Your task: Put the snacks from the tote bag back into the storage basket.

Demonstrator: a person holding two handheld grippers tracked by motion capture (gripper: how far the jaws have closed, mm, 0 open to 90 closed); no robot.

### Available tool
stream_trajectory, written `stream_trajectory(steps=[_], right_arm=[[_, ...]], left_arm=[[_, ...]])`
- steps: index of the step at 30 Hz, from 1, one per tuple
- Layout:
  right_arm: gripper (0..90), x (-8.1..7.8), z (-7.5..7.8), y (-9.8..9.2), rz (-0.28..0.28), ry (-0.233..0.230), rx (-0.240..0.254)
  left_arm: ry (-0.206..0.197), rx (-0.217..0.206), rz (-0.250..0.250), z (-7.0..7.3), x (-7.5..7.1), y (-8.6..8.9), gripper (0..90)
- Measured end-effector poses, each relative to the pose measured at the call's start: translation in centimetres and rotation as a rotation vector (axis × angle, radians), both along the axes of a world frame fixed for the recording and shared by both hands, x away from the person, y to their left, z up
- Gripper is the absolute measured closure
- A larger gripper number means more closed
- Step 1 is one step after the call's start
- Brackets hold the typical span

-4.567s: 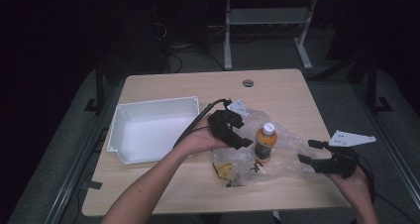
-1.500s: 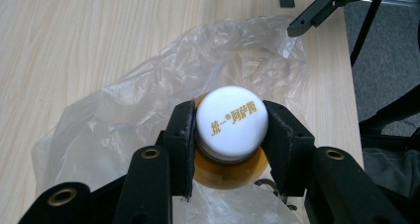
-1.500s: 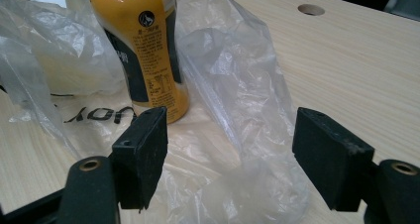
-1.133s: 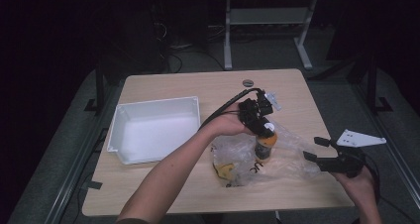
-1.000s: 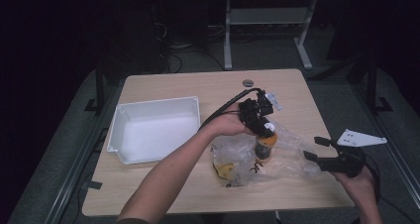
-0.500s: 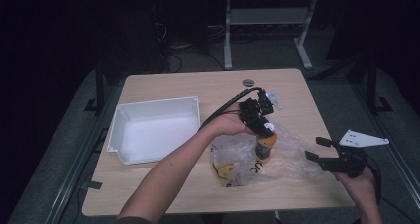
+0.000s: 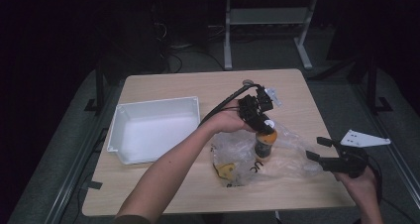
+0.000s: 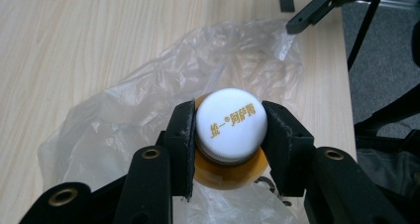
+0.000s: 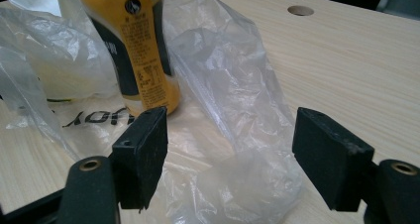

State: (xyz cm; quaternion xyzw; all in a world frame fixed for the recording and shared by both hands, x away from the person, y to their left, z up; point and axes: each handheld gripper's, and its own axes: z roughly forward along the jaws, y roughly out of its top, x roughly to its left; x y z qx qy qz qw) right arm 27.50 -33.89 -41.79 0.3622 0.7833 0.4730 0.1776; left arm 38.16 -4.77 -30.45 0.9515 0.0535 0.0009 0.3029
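item: wooden table [image 7: 163, 87], light grain, with 1 round hole [image 9: 300, 10] near its far edge.

item: white tray [image 7: 153, 130], rectangular, on the left part of the table, well apart from the other goods.

item: clear plastic bag [image 7: 292, 154], crumpled, lying flat on the right part of the table; dark lettering on its near side; a small yellow piece [image 7: 226, 170] shows inside at its near left end, kind not legible.

item: bottle [image 7: 264, 143], orange-yellow drink, dark label with fine print, white cap [image 8: 231, 120] bearing gold characters. it stands upright on the bag, roughly at the bag's middle.

item: left gripper [image 7: 257, 116], held in the person's left hand [image 7: 229, 121], forearm reaching in from the bottom edge. it comes down on the bottle from above; in the left gripper view its 2 black jaws press the cap from either side, clamped on it, with the orange shoulder of the bottle showing beneath.

item: right gripper [image 7: 320, 149], held in the person's right hand [image 7: 361, 180] at the table's right edge, grey three-cornered plate on top. its 2 jaws stand wide apart with nothing between them; in the right gripper view they hover just over the bag's right end, the bottle near and beyond the left-hand jaw, not touching it.
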Motion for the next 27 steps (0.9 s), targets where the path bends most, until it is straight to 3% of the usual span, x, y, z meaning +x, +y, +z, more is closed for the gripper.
stream_trajectory(steps=[7,12,21,27], right_arm=[[29.3,0.1,0.1,0.2,0.002,-0.003,0.0],[30.6,0.1,-0.1,0.2,0.008,0.005,-0.003],[32.8,0.1,-0.1,0.3,0.011,0.003,-0.01],[31.3,0.2,-0.3,0.6,0.009,0.015,-0.017]], left_arm=[[-0.024,0.003,0.003,1.3,-0.5,0.0,59.2],[-0.047,-0.018,0.014,2.3,-0.8,0.1,59.2],[-0.041,-0.039,0.062,4.4,-1.4,0.5,59.3],[-0.079,-0.059,0.06,6.5,-1.9,1.2,59.2]])
